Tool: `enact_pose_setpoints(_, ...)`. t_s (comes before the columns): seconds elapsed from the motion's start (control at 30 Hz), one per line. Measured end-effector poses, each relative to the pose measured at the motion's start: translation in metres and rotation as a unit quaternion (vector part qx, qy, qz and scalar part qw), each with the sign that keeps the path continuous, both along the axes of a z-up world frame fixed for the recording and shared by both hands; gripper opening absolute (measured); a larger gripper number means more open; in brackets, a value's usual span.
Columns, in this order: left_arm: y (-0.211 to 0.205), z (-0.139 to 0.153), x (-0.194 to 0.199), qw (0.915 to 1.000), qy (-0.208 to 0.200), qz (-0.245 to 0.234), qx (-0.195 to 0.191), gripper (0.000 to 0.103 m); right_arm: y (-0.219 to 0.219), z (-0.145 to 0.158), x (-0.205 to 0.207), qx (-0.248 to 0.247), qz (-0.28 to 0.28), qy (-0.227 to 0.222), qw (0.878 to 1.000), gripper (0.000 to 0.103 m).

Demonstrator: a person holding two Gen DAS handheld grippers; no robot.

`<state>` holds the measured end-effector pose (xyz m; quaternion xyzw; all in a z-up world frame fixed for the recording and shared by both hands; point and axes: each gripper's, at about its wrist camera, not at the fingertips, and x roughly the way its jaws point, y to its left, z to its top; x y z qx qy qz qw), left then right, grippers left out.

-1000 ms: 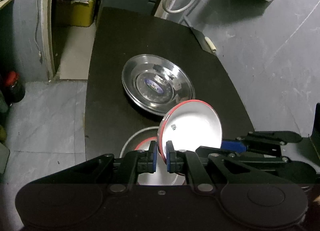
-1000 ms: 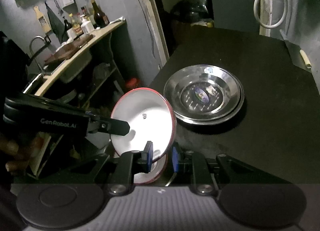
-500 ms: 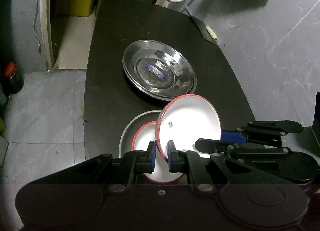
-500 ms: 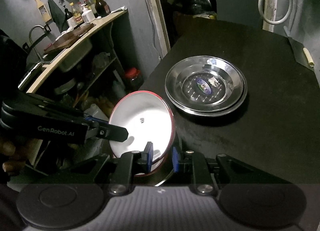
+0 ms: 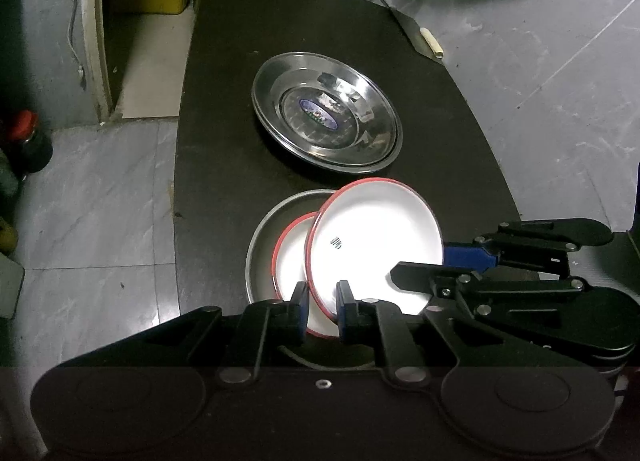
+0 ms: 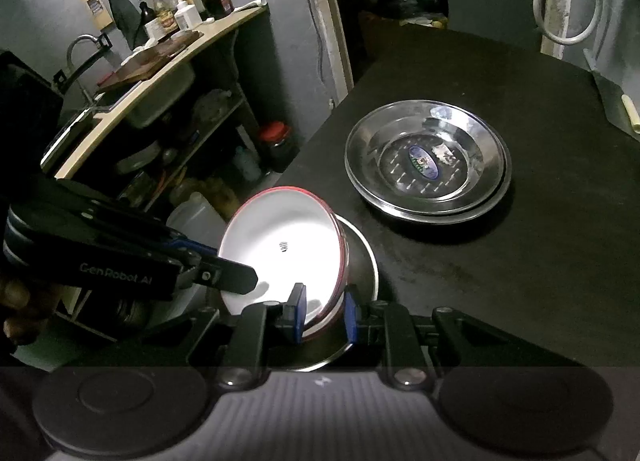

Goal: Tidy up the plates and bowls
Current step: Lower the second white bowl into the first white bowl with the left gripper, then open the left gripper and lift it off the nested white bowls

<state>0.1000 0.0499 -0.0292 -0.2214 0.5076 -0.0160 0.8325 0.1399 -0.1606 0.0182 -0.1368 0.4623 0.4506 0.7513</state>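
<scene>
A white plate with a red rim (image 5: pixel 376 237) is held tilted over a second red-rimmed white plate (image 5: pixel 290 261) that lies in a steel plate (image 5: pixel 262 237) at the table's near end. My left gripper (image 5: pixel 322 309) is shut on the tilted plate's near rim. My right gripper (image 6: pixel 324 315) grips the same plate (image 6: pixel 280 245) from the other side; its fingers (image 5: pixel 464 255) show at right in the left wrist view. Stacked steel plates (image 5: pixel 326 111) sit further along the table, also in the right wrist view (image 6: pixel 426 159).
The black table (image 5: pixel 248 41) is narrow, with its edges close on both sides. A knife (image 5: pixel 428 41) lies at its far right corner. A counter with a sink and bottles (image 6: pixel 160 45) and cluttered shelves stand left of the table. A red-lidded jar (image 6: pixel 276 141) stands on the floor.
Both grippers have lowered the tilted plate toward the white plate in the steel plate. It now lies flatter and closer to them. The right gripper's jaws stand a little wider.
</scene>
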Motion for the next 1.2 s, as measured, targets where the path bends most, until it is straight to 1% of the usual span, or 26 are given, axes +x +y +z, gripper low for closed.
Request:
enact_pose_setpoints(0.27,0.001,-0.003,-0.001,0.9998,0.019,0.009,-0.005,0.014,0.006,-0.007,-0.001,-0.015,0.013,0.009,1.0,0.024)
enact_pose_setpoints(0.57,0.0,-0.004,-0.001,0.9994,0.033,0.013,0.001,0.016,0.008,-0.014,0.001,-0.021,0.016,0.019,0.999,0.024)
enact_pose_setpoints(1.07,0.002,-0.005,0.001,0.9992,0.036,0.019,-0.001,0.019,0.01,-0.015,0.004,-0.027,0.017,0.02,0.999,0.027)
enact_pose_setpoints(1.2,0.002,-0.004,0.001,0.999,0.039,0.021,0.001,0.023,0.01,-0.015,0.004,-0.025,0.018,0.021,0.999,0.029)
